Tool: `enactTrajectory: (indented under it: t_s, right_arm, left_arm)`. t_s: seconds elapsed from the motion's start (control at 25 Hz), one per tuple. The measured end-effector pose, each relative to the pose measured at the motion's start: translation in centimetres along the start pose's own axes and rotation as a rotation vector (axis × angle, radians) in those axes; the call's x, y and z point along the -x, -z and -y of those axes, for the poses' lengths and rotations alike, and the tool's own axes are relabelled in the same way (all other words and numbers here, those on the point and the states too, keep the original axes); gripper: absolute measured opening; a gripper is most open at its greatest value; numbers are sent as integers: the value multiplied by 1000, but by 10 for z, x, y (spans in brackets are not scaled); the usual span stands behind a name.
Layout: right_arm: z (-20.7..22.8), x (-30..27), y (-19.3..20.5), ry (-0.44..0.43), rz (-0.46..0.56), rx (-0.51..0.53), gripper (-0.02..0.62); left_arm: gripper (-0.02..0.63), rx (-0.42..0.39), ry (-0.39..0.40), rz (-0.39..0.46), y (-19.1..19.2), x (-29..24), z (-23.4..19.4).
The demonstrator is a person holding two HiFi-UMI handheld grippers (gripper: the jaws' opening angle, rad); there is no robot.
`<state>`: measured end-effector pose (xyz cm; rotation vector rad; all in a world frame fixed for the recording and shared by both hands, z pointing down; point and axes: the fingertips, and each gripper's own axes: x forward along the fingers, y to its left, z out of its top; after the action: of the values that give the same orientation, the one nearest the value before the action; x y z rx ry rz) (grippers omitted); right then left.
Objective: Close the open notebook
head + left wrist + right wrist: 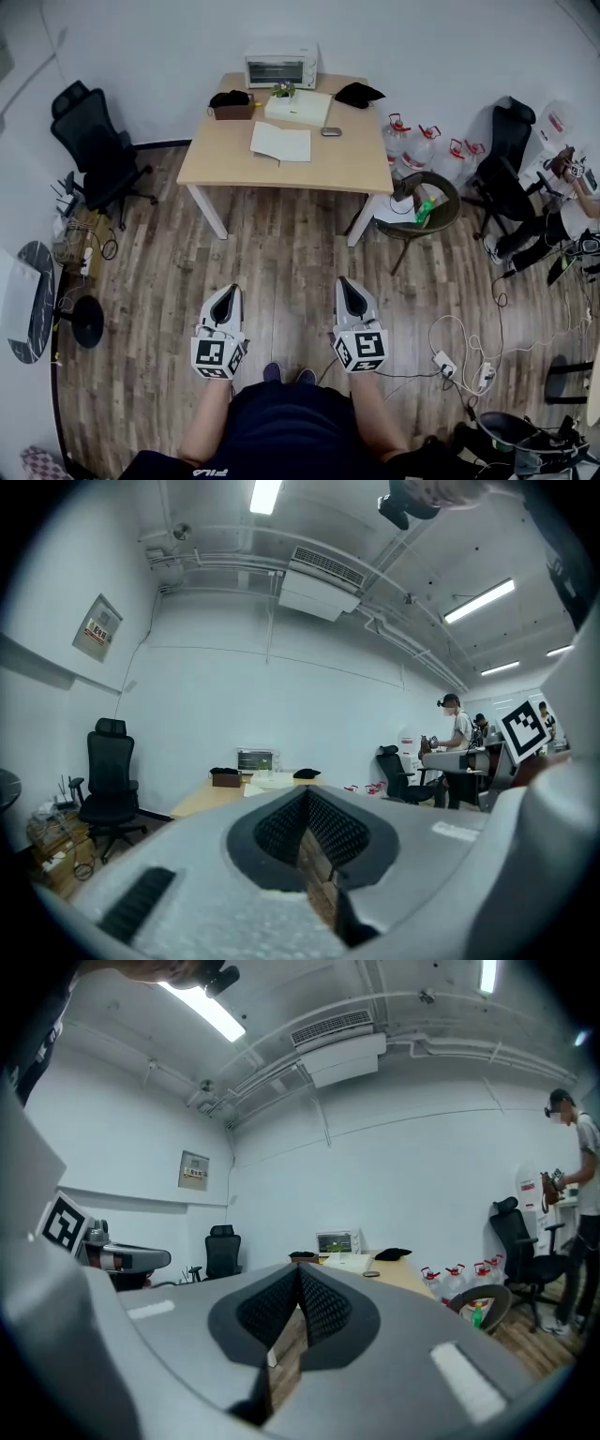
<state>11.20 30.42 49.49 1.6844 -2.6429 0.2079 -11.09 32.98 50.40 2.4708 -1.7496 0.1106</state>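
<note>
The open notebook [280,142] lies flat with white pages up on the wooden table [220,155] at the far side of the room; in the left gripper view it shows as a pale sheet [253,790] on the tabletop. I stand on the wood floor well short of the table. My left gripper [230,290] and right gripper [345,282] are held side by side close to my body, pointing at the table. Both are shut with nothing between the jaws, as the left gripper view [306,797] and the right gripper view [299,1271] show.
On the table stand a toaster oven [280,67], a brown box [232,105], a white book [300,107] and a black cloth [358,93]. A black office chair [94,141] stands left, water jugs [417,145] and a round chair [427,202] right. Cables [459,361] lie on the floor.
</note>
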Motion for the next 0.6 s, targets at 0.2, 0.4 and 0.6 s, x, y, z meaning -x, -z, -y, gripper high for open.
enactTrajectory:
  t_s: [0.2, 0.4, 0.6]
  right_arm:
    - [1, 5, 3, -13, -2, 11, 8]
    - [9, 15, 8, -30, -12, 0, 8]
    - [14, 23, 10, -42, -10, 1, 8]
  left_arm:
    - [-8, -6, -13, -5, 3, 2, 4]
    - [-8, -19, -26, 5, 0, 6, 18]
    - [-8, -25, -51, 7, 1, 12, 26]
